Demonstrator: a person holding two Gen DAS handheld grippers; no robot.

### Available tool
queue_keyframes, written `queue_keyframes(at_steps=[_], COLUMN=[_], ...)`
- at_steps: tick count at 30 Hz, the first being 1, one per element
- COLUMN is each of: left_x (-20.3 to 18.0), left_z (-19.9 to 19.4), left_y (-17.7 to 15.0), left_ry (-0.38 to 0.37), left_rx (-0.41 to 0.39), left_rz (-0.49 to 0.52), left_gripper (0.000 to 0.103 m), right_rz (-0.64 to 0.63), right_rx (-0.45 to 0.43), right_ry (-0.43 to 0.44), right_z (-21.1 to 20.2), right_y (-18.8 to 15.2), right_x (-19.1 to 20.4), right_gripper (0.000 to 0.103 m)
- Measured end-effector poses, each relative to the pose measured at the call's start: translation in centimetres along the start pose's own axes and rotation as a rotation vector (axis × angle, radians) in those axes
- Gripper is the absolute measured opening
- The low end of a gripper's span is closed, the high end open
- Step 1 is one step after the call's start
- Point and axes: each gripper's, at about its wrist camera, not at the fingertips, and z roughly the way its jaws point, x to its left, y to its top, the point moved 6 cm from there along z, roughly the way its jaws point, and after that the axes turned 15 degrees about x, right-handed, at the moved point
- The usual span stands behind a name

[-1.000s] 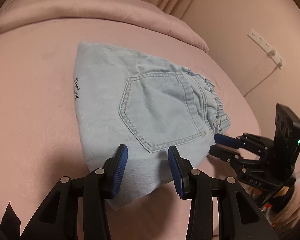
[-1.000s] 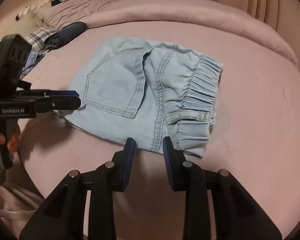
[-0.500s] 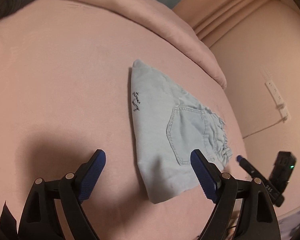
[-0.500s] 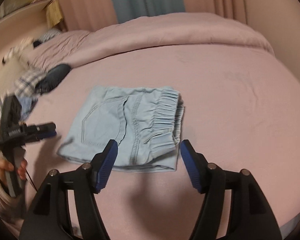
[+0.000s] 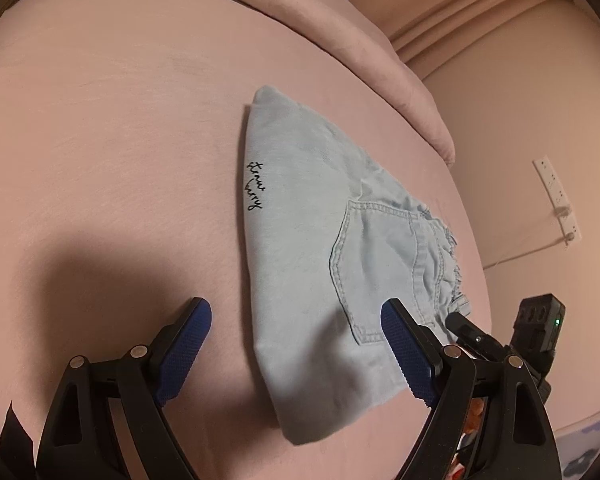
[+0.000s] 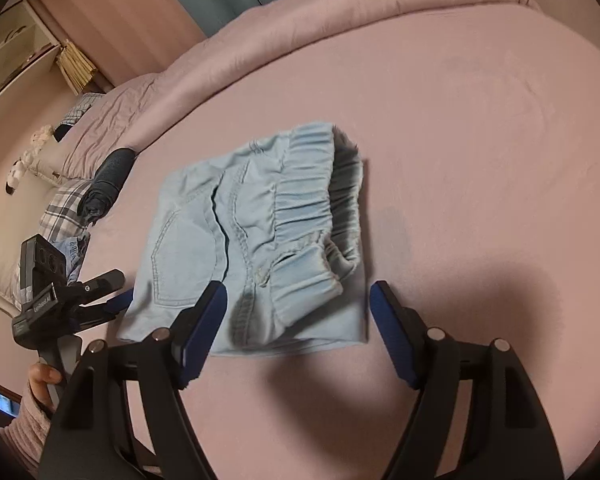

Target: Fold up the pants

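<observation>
Light blue denim pants (image 5: pixel 320 248) lie folded into a compact bundle on the pink bed (image 5: pixel 100 140), back pocket up, black script on one edge. In the right wrist view the pants (image 6: pixel 260 232) show their elastic waistband toward me. My left gripper (image 5: pixel 296 352) is open and empty, hovering over the near edge of the bundle. My right gripper (image 6: pixel 296 332) is open and empty, just above the near edge by the waistband. Each gripper shows in the other's view: the right one (image 5: pixel 472 336), the left one (image 6: pixel 100 292).
A rolled pink duvet (image 6: pixel 340 20) runs along the far side of the bed. A dark rolled garment (image 6: pixel 108 180) and plaid cloth (image 6: pixel 66 208) lie at the left. A white power strip (image 5: pixel 556 196) hangs on the wall to the right.
Both grippers opened wide and pulled back up from the pants, which now lie released on the bed. Both cameras have tilted.
</observation>
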Motion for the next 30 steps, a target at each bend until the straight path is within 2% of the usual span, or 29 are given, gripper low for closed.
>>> queue_keyframes(at_steps=[6,26,30], left_x=[-0.3,-1.1,-1.3], left_z=[0.5,1.5,1.7], left_y=[0.5,0.7,0.6], left_ry=[0.011,0.097,0.117], left_rx=[0.004,0.009,0.013], left_rz=[0.021,0.076,0.088], left_gripper=[0.086,0.087,0.087], right_rz=[0.003,-0.027,-0.051], right_rx=[0.019,0.018,0.014], right_ry=[0.007,-0.042,-0.078], right_z=[1.7,3.4,3.5], right_y=[0.7,2.1,2.0], right_x=[0.7,1.2,1.7], right_gripper=[0.08,0.085,0.084])
